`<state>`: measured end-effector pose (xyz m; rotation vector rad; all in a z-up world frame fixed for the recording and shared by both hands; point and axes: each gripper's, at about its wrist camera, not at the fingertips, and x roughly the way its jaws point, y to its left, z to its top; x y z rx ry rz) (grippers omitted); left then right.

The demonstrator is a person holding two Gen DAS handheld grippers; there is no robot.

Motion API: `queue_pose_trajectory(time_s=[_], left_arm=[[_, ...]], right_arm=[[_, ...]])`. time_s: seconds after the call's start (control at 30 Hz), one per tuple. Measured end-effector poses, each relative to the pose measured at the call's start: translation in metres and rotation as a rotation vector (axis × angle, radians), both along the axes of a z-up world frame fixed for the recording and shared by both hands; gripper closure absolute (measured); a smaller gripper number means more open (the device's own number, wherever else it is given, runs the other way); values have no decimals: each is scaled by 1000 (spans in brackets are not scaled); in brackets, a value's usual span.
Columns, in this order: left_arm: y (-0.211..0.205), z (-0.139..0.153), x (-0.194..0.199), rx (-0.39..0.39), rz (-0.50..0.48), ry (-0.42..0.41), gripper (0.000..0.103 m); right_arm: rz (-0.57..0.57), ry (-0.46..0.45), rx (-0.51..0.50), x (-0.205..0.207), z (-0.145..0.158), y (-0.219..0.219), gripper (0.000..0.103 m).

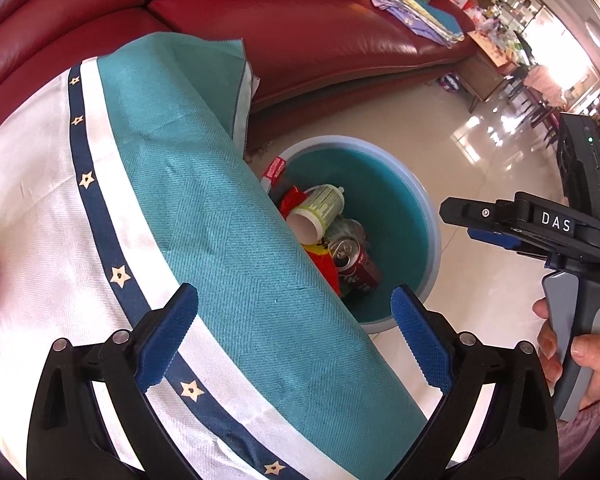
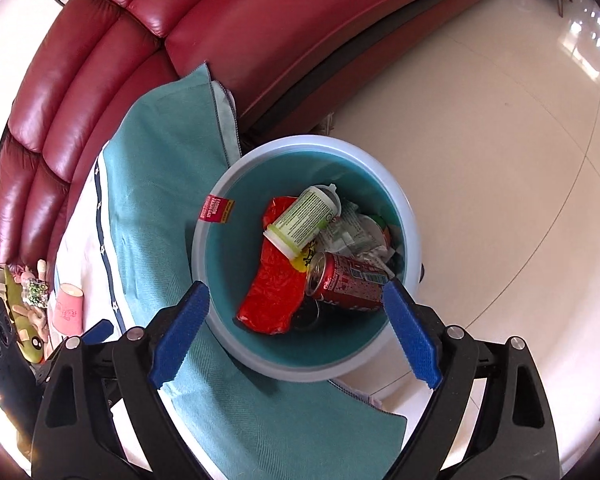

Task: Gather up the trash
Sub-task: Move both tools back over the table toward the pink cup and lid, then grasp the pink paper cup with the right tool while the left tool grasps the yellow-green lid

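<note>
Trash bin point(image 2: 220, 184) on the floor beside the cloth-draped bench point(image 2: 148, 184), holding a red soda can point(image 2: 348, 286), red wrapper point(image 2: 274, 284) and green-labelled bottle point(image 2: 304, 220). Right hand-held gripper point(image 2: 296, 316) above it, jaws apart, empty. Left hand-held gripper point(image 1: 296, 336) likewise apart, empty. Red sofa point(image 2: 100, 80) at 11 o'clock.

I'm in a home living rm. Big dark-red leather sofa point(image 1: 300, 32) curves behind w/ folded cloths point(image 1: 416, 12) and papers piled on its seat. Glossy cream floor tiles point(image 2: 480, 140). Tabletop under a white-and-teal cloth w/ star trim point(image 1: 220, 220). Pale bin w/ teal inside point(image 2: 216, 216) on the floor beside it, holding household trash. Dining chairs point(image 1: 540, 104) and cluttered shelves farther back.
</note>
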<state>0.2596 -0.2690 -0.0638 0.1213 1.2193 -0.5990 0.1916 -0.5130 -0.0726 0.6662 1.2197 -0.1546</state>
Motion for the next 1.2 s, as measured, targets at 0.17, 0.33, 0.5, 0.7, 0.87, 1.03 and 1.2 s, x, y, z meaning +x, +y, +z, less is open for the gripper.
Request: queue_pose_trajectory(time_s=[0.17,0.33,0.5,0.7,0.87,1.03,1.2], left_arm=[[19,12,-7,-16,14,-23,6],[49,20,-14,-26,46,-36,5],[94,24,-18,-44,110,-41,5],[162,25,-21,-50,222,-49,5],[226,22,-23,-57,326,-51,5],[289,15,-22,-63,427,-44,5],[335,8,-20,-48,490,-39,5]], right_arm=[[21,-1,-31,-1,13,19,18],[53,-1,-51,2,25,46,17],[119,2,-68,12,33,86,17],[216,14,-77,31,36,148,17],[319,14,-101,50,40,210,17],[430,21,-111,71,40,275,17],[507,20,-134,96,46,330,17]])
